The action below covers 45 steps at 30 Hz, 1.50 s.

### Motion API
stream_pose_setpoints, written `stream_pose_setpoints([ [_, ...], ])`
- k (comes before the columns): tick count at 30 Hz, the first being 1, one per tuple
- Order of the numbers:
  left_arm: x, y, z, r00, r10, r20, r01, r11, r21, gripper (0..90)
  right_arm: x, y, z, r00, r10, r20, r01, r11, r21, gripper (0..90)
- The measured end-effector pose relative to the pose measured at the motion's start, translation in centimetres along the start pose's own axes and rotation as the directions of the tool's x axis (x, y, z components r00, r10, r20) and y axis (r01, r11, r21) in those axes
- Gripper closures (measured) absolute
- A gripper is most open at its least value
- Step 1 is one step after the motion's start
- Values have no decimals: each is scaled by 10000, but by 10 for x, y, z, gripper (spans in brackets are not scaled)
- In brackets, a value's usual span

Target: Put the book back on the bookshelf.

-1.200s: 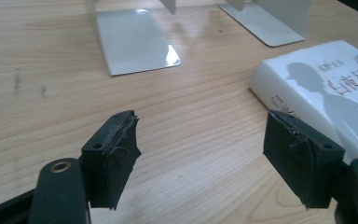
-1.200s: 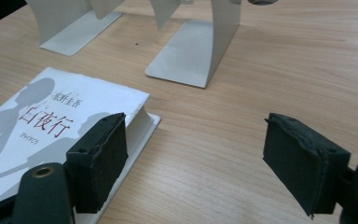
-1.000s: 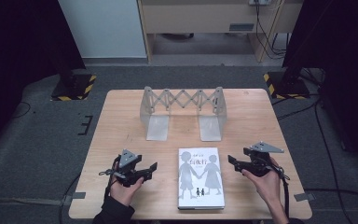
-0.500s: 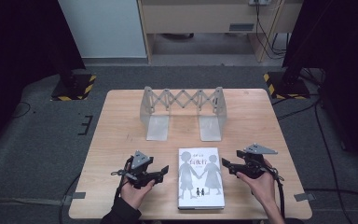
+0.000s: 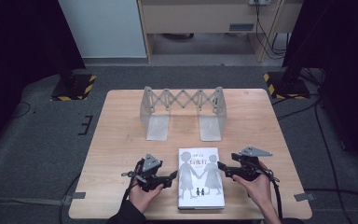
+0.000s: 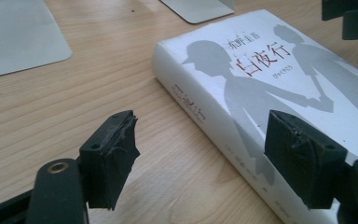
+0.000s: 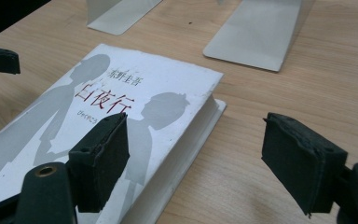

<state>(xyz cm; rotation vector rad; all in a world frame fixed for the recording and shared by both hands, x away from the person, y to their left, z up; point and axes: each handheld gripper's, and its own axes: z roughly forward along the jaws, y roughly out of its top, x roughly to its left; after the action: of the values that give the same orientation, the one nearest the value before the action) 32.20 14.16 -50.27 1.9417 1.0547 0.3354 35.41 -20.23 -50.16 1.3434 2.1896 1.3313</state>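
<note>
A white hardcover book (image 5: 200, 177) with grey silhouettes of two children lies flat near the table's front edge. My left gripper (image 5: 173, 176) sits low at the book's left side, open. In the left gripper view the book's spine (image 6: 205, 121) runs between the spread jaws of the left gripper (image 6: 200, 158), with no pad touching it. My right gripper (image 5: 221, 166) is at the book's right edge, also open. In the right gripper view the right gripper (image 7: 196, 158) has one jaw over the book's cover (image 7: 121, 102) and the other over bare wood.
A metal expandable book rack (image 5: 182, 100) with a scissor lattice and two flat foot plates (image 5: 157, 127) stands mid-table, behind the book. The table's front edge (image 5: 191, 218) is close to both hands. Cables trail from the grippers.
My left gripper has slid right across the table to the book's spine. The right gripper has barely shifted. Both stay open, and the book has not moved.
</note>
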Motion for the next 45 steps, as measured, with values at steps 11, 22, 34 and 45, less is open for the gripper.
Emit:
stream_pose_setpoints([
  [11,-14,-1,10,9991,273,328,-281,9993,248,239,8,-8,10,9994,-105,-327,115,9995,310,238],
  [22,-21,0,20,9981,368,504,-393,9979,505,200,15,-13,19,9964,-19,-847,63,9987,509,243],
  [34,-19,-2,27,9988,214,429,-232,9989,409,67,16,-18,25,9897,411,-1372,-368,9987,339,241],
  [45,-21,-6,34,9970,430,642,-424,9990,-111,12,19,-20,31,9863,467,-1583,-433,9988,246,226],
])
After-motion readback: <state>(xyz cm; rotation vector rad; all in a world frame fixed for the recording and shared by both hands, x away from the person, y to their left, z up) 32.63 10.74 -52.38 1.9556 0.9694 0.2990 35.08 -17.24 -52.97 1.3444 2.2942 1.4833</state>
